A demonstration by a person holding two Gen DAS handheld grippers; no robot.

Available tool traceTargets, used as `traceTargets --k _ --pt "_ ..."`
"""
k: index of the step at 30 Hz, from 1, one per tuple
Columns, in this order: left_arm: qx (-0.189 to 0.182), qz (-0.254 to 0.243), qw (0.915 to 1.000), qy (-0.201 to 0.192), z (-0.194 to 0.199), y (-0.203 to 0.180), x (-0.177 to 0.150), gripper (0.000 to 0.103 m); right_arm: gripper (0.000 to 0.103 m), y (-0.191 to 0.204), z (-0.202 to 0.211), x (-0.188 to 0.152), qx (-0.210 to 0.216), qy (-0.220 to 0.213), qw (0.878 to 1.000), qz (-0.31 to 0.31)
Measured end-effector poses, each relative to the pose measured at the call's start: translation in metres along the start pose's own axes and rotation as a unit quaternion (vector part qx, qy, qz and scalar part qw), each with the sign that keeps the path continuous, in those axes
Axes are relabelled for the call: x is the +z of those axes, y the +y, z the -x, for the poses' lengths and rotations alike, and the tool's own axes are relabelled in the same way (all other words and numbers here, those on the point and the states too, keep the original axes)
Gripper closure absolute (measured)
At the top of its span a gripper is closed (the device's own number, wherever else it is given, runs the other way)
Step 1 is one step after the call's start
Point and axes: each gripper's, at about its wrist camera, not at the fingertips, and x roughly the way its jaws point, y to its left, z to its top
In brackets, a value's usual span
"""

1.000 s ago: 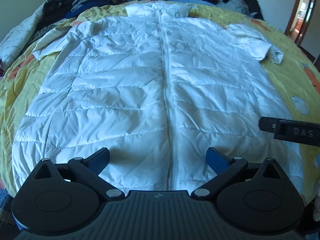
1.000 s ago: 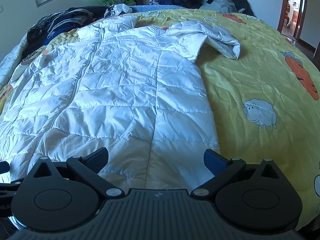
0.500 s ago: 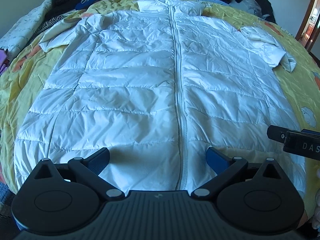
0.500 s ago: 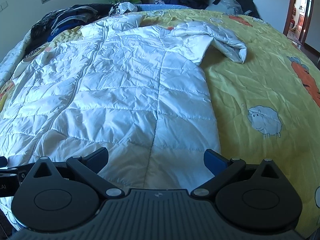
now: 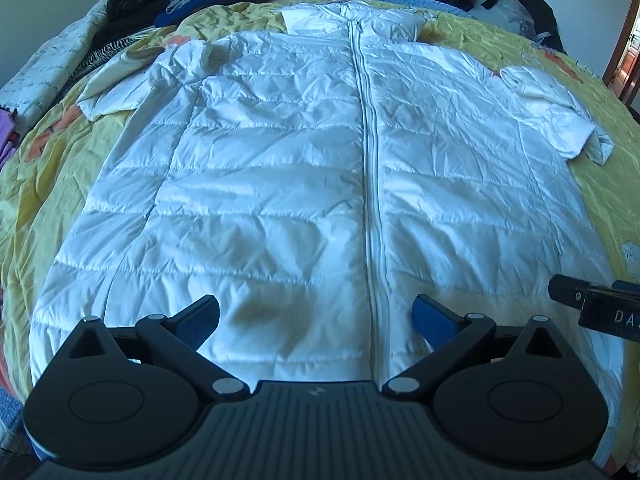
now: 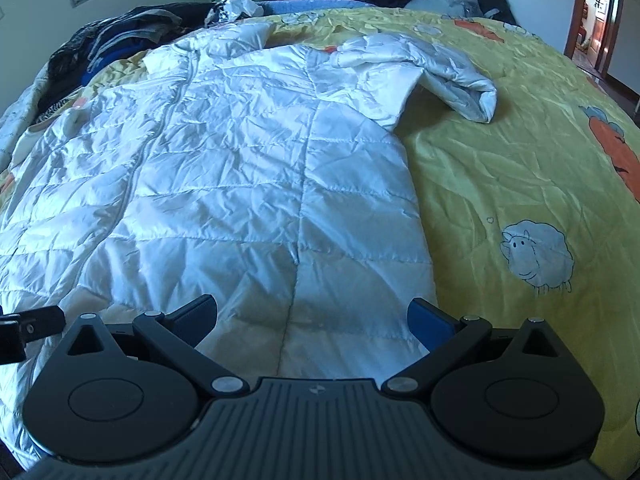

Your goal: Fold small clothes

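Left wrist view: the white quilted jacket (image 5: 312, 184) lies flat on the yellow bedspread (image 5: 600, 200); the left gripper (image 5: 316, 316) hovers over its hem, jaws released.

Right wrist view: the right gripper (image 6: 312, 316), jaws spread and empty, hangs over the jacket's hem corner.

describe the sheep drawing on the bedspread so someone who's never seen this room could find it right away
Start from the yellow bedspread covering the bed, then find the white quilted jacket spread across it. Just past the jacket's right edge, level with its lower half, sits the sheep drawing. It is pale blue-white and outlined, unlike the orange prints farther up that side.
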Motion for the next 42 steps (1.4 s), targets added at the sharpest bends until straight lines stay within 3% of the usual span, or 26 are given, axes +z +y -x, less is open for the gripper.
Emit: traceTargets --k 18,22,25,28,30,33,37,40,42 --pt "-0.010 0.014 0.9997 -0.018 -0.016 0.014 0.027 0.000 0.000 0.011 -0.014 0.020 -0.016 0.011 1.000 0.023" --pt "0.001 0.015 0.9994 -0.030 -0.026 0.021 0.040 0.000 0.000 0.006 -0.008 0.045 0.024 -0.008 1.000 0.018" --pt "0.018 0.025 0.9982 -0.052 -0.038 0.033 0.054 0.000 0.000 0.001 -0.009 0.090 0.061 -0.030 0.997 0.024" --pt "0.022 0.045 0.9958 -0.077 -0.055 0.047 0.069 0.000 0.000 -0.008 -0.023 0.154 0.137 -0.060 0.989 0.007" --pt "0.006 0.063 0.9941 -0.088 -0.069 0.058 0.079 0.000 0.000 -0.020 -0.050 0.203 0.220 -0.060 0.973 -0.046" --pt "-0.019 0.085 0.9916 -0.096 -0.089 0.070 0.091 0.000 0.001 -0.030 -0.111 0.271 0.302 -0.028 0.944 -0.130" --pt "-0.050 0.086 0.9884 -0.115 -0.111 0.076 0.098 0.000 0.011 -0.037 -0.195 0.343 0.328 -0.011 0.923 -0.202" --pt "-0.061 0.080 0.9882 -0.116 -0.126 0.077 0.095 0.000 0.012 -0.044 -0.258 0.379 0.336 0.005 0.906 -0.257" --pt "-0.053 0.066 0.9874 -0.134 -0.131 0.073 0.089 0.000 0.014 -0.037 -0.295 0.395 0.337 0.029 0.902 -0.267"
